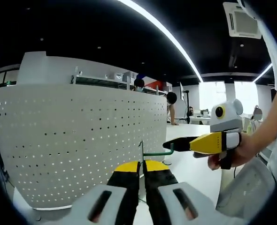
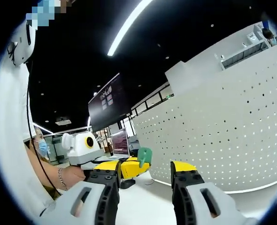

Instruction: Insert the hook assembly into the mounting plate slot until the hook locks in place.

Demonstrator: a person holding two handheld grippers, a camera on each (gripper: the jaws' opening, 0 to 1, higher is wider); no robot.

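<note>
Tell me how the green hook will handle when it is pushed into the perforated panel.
The green hook looks like thin bent wire: probably light and fairly stiff, perhaps flexing slightly under a push. Pinched at one end by the left tool, its narrow stem could twist or slip. The upright perforated panel may shift if pressed hard.
</note>
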